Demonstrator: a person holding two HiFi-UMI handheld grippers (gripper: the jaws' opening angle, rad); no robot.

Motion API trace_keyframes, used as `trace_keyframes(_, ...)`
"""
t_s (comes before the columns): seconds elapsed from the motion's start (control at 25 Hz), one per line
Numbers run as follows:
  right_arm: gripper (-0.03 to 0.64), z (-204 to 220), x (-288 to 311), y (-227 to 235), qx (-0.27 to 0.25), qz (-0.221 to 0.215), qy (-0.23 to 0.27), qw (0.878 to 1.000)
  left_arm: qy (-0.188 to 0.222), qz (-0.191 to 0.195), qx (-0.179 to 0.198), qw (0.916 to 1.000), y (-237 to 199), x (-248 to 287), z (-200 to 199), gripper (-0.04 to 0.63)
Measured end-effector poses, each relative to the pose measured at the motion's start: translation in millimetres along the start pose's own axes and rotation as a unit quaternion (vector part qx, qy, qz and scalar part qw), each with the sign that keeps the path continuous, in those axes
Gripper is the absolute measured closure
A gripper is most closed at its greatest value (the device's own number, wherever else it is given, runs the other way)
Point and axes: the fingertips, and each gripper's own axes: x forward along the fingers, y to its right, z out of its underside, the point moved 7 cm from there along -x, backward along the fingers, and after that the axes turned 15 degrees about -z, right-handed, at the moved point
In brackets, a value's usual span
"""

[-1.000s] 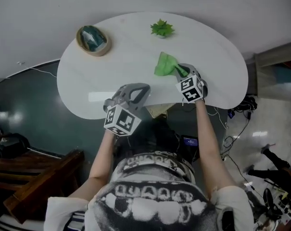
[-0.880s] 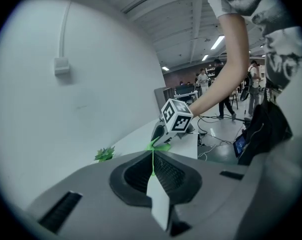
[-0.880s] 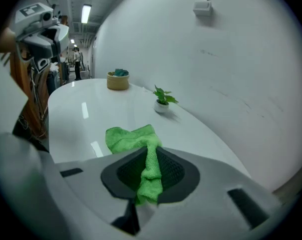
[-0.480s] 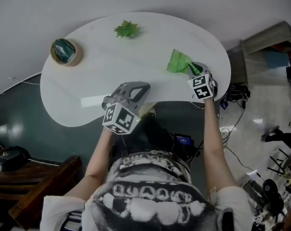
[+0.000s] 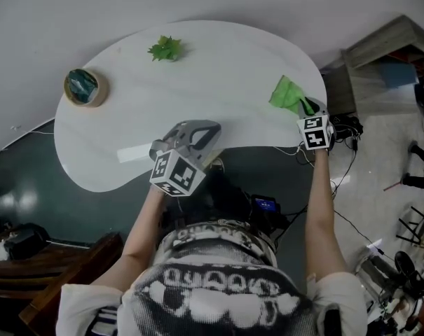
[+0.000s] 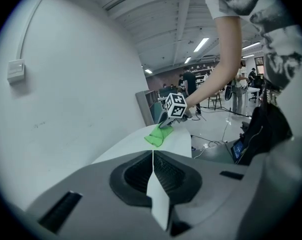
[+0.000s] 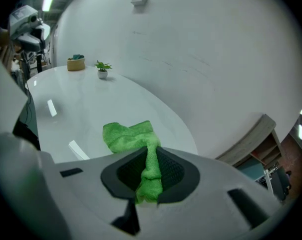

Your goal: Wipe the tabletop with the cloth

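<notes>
The green cloth (image 5: 287, 93) lies at the right end of the white bench (image 5: 219, 82), close to that end's rounded edge and well apart from the other things on the top. The right gripper (image 5: 307, 108) is clamped on it. In the right gripper view the jaws of this gripper (image 7: 150, 180) pinch a narrow, twisted tail of the cloth (image 7: 128, 134), and the rest fans out into a wider, crumpled bunch that rests on the bench (image 7: 81, 104) just ahead of the jaws. The cloth's long axis runs straight out along the gripper's own line. The thin end sits in the jaws and the broad end points away from the person, toward the wall. In the head view that line slants from the gripper at lower right up and to the left. The left gripper (image 5: 200, 131) is held over the near edge of the bench, about midway along it and well apart from the cloth. In the left gripper view its jaws (image 6: 153, 168) meet along a thin seam with nothing between them, and the cloth (image 6: 155, 135) shows far ahead under the right gripper's marker cube. A small potted plant (image 5: 165, 48) stands near the far edge of the bench. A round bowl (image 5: 84, 86) sits at the left end, well apart from the plant.
</notes>
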Motion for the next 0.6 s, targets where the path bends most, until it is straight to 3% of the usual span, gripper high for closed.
trace_keyframes(0.28,0.566,26,-18,15,0.027,0.024,-0.008,0.999,-0.005,0.005,-0.001,1.0,5,-4,2,0.589)
trace_keyframes(0.6,0.565,-4,-22,-16,-0.002,0.013,0.02,1.0,-0.009,-0.005,-0.005,0.9999,3,-24,10,0.588)
